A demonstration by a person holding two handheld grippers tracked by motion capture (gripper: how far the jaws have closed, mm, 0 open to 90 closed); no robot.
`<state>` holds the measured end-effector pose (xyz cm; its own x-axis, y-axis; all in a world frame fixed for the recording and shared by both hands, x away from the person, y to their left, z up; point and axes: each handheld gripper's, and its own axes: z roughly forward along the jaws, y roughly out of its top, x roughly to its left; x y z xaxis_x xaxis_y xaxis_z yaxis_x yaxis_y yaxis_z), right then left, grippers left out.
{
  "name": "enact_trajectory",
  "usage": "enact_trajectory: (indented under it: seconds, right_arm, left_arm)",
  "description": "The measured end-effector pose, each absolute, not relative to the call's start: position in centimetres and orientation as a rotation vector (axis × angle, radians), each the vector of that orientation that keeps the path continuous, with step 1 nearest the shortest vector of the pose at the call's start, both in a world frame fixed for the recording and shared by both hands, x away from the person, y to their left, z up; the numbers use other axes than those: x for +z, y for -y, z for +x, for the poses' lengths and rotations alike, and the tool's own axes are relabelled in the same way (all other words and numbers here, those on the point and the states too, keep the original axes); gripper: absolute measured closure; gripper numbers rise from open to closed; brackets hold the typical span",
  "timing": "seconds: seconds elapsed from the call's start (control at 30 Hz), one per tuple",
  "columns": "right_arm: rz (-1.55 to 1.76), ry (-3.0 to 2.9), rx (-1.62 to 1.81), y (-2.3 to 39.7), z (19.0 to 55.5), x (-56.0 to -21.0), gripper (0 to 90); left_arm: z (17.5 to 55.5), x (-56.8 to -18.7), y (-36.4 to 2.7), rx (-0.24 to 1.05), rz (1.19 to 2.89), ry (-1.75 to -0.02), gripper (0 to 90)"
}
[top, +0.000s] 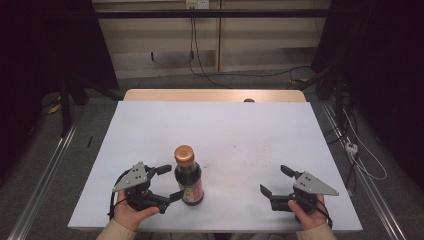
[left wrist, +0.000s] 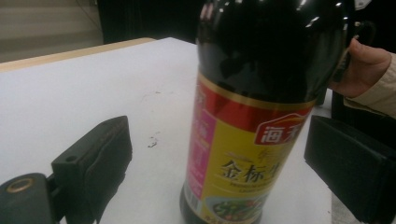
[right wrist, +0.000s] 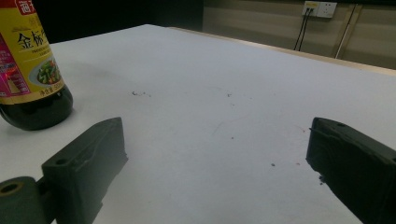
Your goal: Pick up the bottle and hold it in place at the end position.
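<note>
Upright on the white table (top: pixel 225 130), near its front edge: dark soy sauce bottle (top: pixel 188 180) with copper cap (top: pixel 184 155) and red-and-yellow label (left wrist: pixel 233 158). Around the bottle, left gripper (top: pixel 169 183), jaws spread wide with a gap at either side, not pressing. Well apart to the right, right gripper (top: pixel 275 181), jaws apart, holding nothing.
</note>
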<state>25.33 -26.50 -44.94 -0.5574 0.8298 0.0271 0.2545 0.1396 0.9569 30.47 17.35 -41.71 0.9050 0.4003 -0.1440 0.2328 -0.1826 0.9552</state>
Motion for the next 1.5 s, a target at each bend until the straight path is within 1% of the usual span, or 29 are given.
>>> enact_trajectory:
  seconds: [0.13, 0.17, 0.23, 0.37, 0.4, 0.5, 0.53, 0.6, 0.7, 0.9, 0.97, 1.2, 1.37, 1.5]
  right_arm:
    - [1.034, -1.900, 1.429, 26.4, 25.4, -45.0, 4.4]
    - [1.030, -1.903, 1.423, 26.4, 25.4, -45.0, 4.5]
    - [1.027, -1.907, 1.424, 26.3, 25.5, -45.0, 4.6]
    - [1.021, -1.910, 1.423, 26.2, 25.4, -45.0, 4.7]
    - [1.017, -1.912, 1.423, 26.1, 25.4, -45.0, 4.7]
    - [1.019, -1.913, 1.422, 26.1, 25.4, -45.0, 4.8]
    - [1.019, -1.914, 1.422, 26.1, 25.4, -45.0, 4.8]
    - [1.014, -1.915, 1.423, 26.1, 25.4, -45.0, 4.8]
    - [1.011, -1.916, 1.425, 26.1, 25.4, -45.0, 4.9]
    - [1.007, -1.918, 1.430, 26.1, 25.5, -45.0, 5.0]
    - [1.007, -1.918, 1.431, 26.0, 25.4, -45.0, 5.0]
    - [1.012, -1.911, 1.435, 26.2, 25.5, -45.0, 5.0]
    - [1.007, -1.910, 1.438, 26.2, 25.4, -44.9, 4.8]
    - [1.008, -1.900, 1.434, 26.2, 25.4, -44.9, 4.2]
  left_arm:
    - [30.1, -42.0, -16.1, 0.141, 1.780, -0.492, 10.5]
    - [30.0, -42.2, -15.8, 0.136, 1.777, -0.508, 13.5]
    - [30.0, -42.3, -15.0, 0.142, 1.765, -0.547, 13.4]
    - [29.8, -42.0, -14.1, 0.192, 1.767, -0.545, 13.7]
    - [29.6, -42.0, -13.7, 0.229, 1.753, -0.566, 15.0]
    - [29.4, -42.1, -13.3, 0.234, 1.756, -0.557, 20.1]
    - [29.3, -42.2, -12.8, 0.257, 1.752, -0.569, 22.5]
    - [29.4, -42.2, -12.6, 0.246, 1.762, -0.553, 26.1]
    - [29.4, -42.1, -12.2, 0.288, 1.762, -0.555, 28.1]
    - [29.6, -42.0, -12.2, 0.303, 1.781, -0.510, 29.8]
    - [30.0, -42.1, -12.4, 0.281, 1.784, -0.468, 30.0]
    - [30.9, -42.1, -12.3, 0.264, 1.775, -0.405, 30.3]
    - [30.9, -41.9, -12.1, 0.288, 1.791, -0.394, 30.4]
    - [31.4, -41.7, -12.1, 0.305, 1.789, -0.432, 30.4]
